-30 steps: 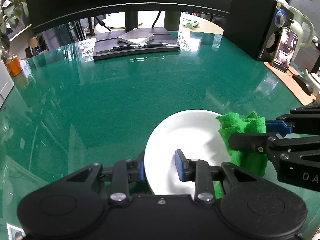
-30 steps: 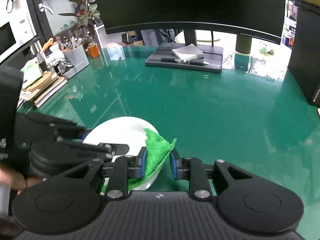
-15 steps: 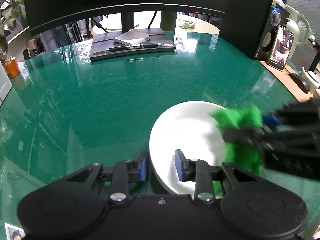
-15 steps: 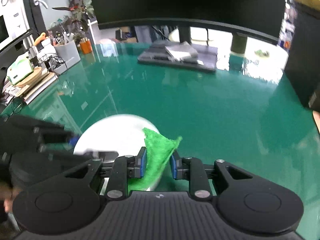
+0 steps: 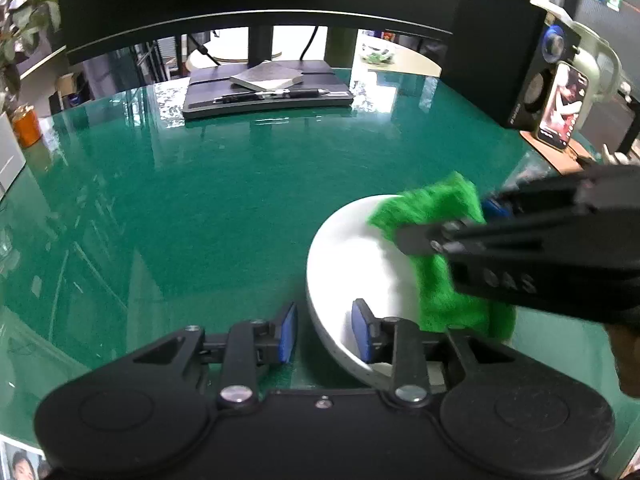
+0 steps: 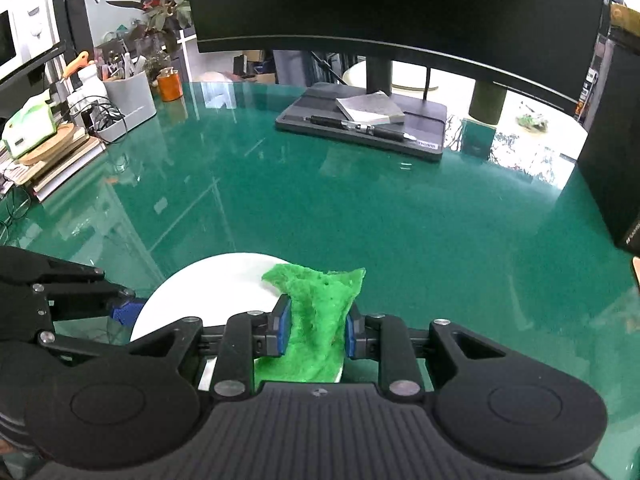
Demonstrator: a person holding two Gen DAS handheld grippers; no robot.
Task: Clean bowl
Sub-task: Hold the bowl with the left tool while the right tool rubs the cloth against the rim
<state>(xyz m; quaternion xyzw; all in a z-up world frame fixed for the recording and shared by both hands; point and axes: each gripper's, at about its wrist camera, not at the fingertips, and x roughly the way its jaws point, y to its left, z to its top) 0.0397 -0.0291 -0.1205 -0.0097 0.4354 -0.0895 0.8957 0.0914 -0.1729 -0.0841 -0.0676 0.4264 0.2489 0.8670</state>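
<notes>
Cloth (image 6: 318, 320) shifted farther across bowl (image 5: 352, 256) — wiping

In the left wrist view the right gripper (image 5: 460, 236) and the green cloth (image 5: 436, 208) at the right of the frame are smearing with motion blur, and the gripper's body is running off the right edge. The cloth and that gripper are covering the far right part of the white bowl (image 5: 352, 256), while the left gripper (image 5: 325, 334) is hiding its near rim. In the right wrist view the bowl's (image 6: 216, 292) lower part is disappearing behind the right gripper (image 6: 316, 330).
</notes>
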